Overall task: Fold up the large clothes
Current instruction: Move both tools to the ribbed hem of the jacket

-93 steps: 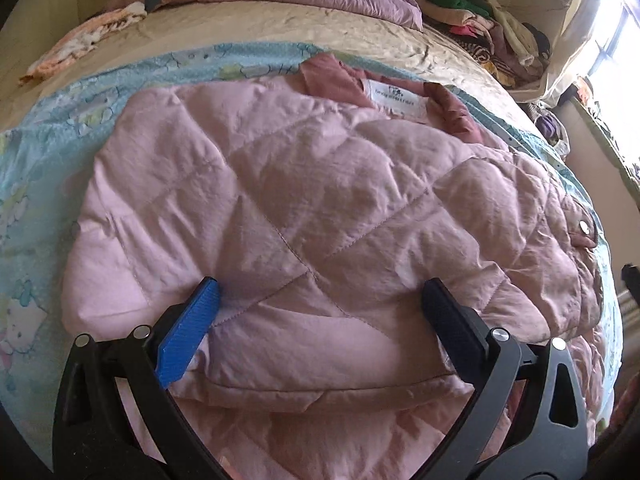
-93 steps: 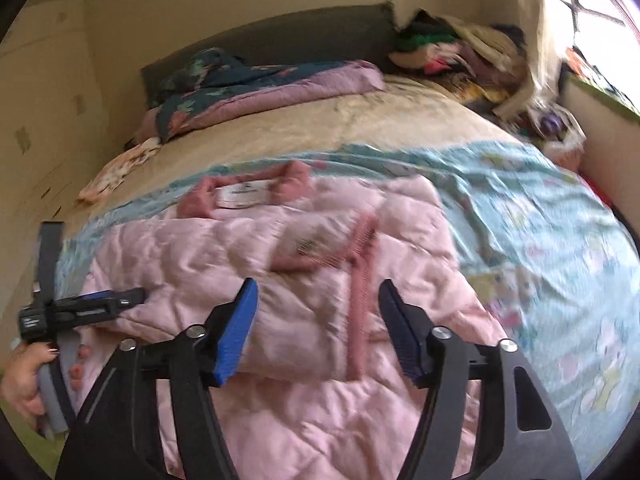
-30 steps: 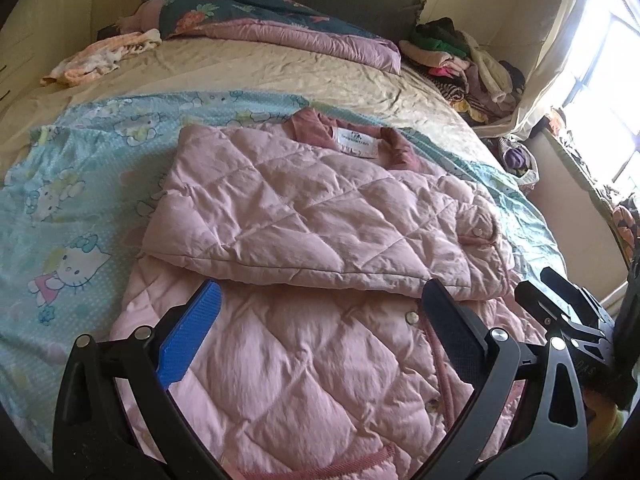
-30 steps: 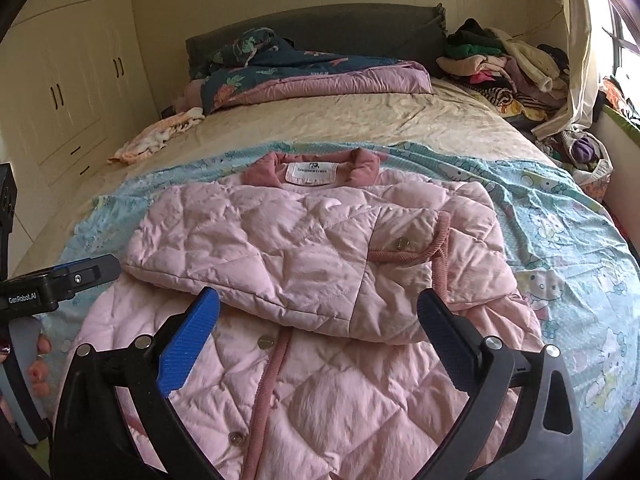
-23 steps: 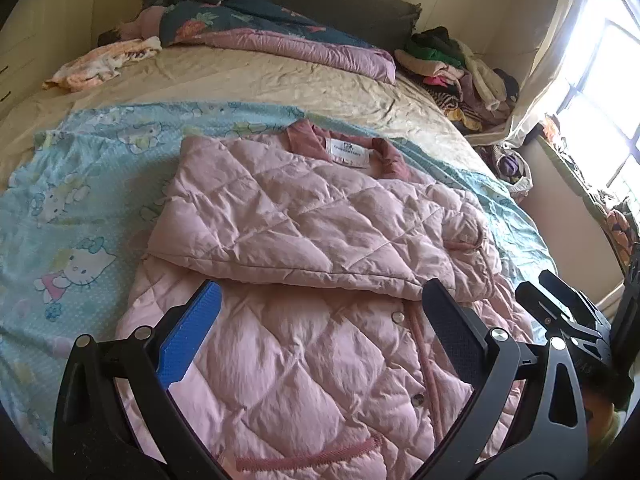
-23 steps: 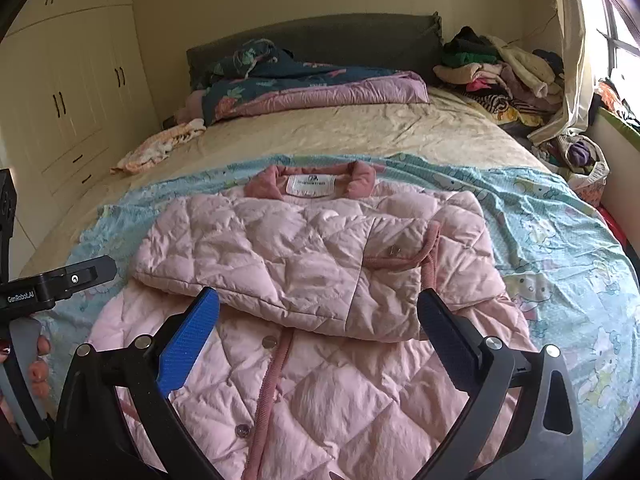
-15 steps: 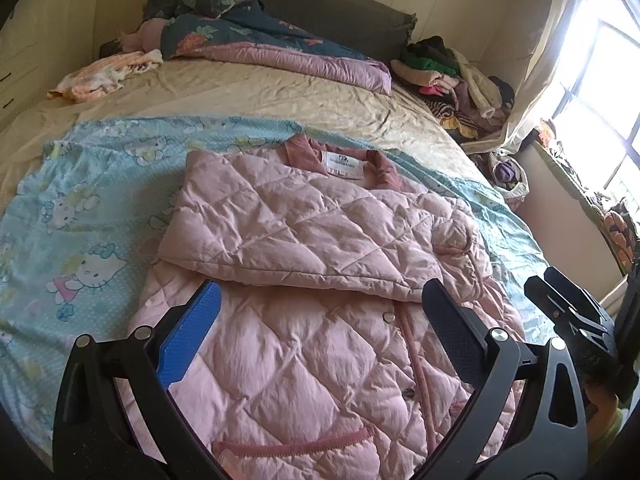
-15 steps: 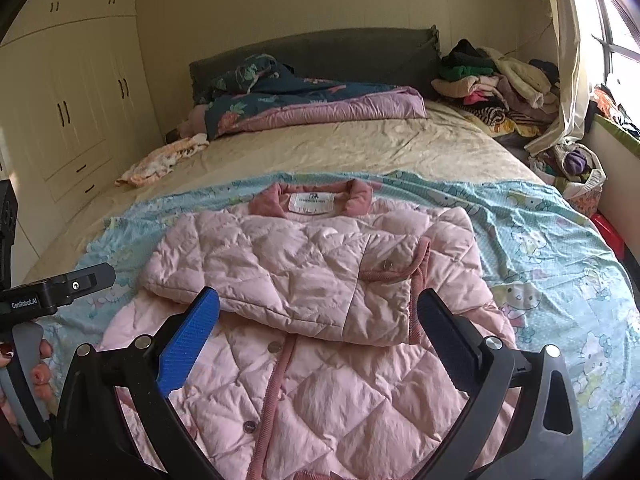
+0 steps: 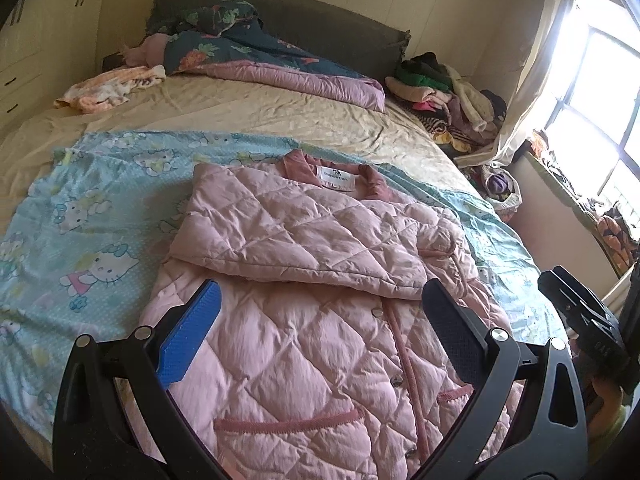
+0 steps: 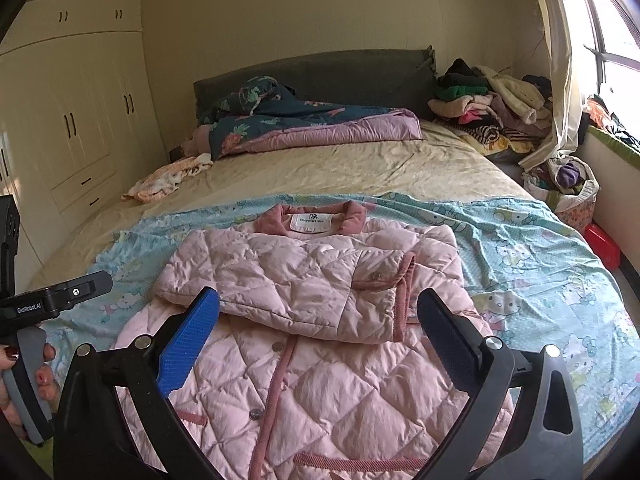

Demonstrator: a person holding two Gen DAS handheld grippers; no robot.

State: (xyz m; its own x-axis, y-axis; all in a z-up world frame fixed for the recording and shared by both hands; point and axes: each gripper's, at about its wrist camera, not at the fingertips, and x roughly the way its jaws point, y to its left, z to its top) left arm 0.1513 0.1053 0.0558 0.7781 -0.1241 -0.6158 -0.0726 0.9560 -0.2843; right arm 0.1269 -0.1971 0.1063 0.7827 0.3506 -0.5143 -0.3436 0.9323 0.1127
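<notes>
— Ahead of both claws, we are looking at the pink quilted coat (image 10: 320, 320) lying face up on the cartoon-print sheet (image 10: 540, 264) that covers the near part of the bed (image 10: 360, 168). Its sleeves are lying folded across the chest, and the collar (image 10: 312, 220) is pointing away from us.

— How are our claws standing?

— We are holding the left gripper (image 9: 316, 332) spread wide over the coat's lower half, touching nothing. We are holding the right gripper (image 10: 316, 332) just as wide and just as empty, above the buttoned front. Each one is showing at the edge of the other's view.

— How is this coat going to handle, do we think?

— We are judging it soft, puffy and light for its bulk. The padding is probably going to spring back, so any fold will want pressing down. The shell is looking smooth, so we are expecting it to slip between the pads unless we pinch deep.

— Where are we taking hold, then?

— We are favouring the hem corners, close below our claws, one corner for each. The corded trim by the pocket (image 9: 288, 424) and along the button placket (image 10: 276, 384) is looking firmer than the quilting, so it should be giving a surer bite. From there we are thinking of lifting the lower half up toward the collar, over the folded sleeves.

— Any worry?

— We are expecting the sleeves to shift if the hem drags across them.
</notes>
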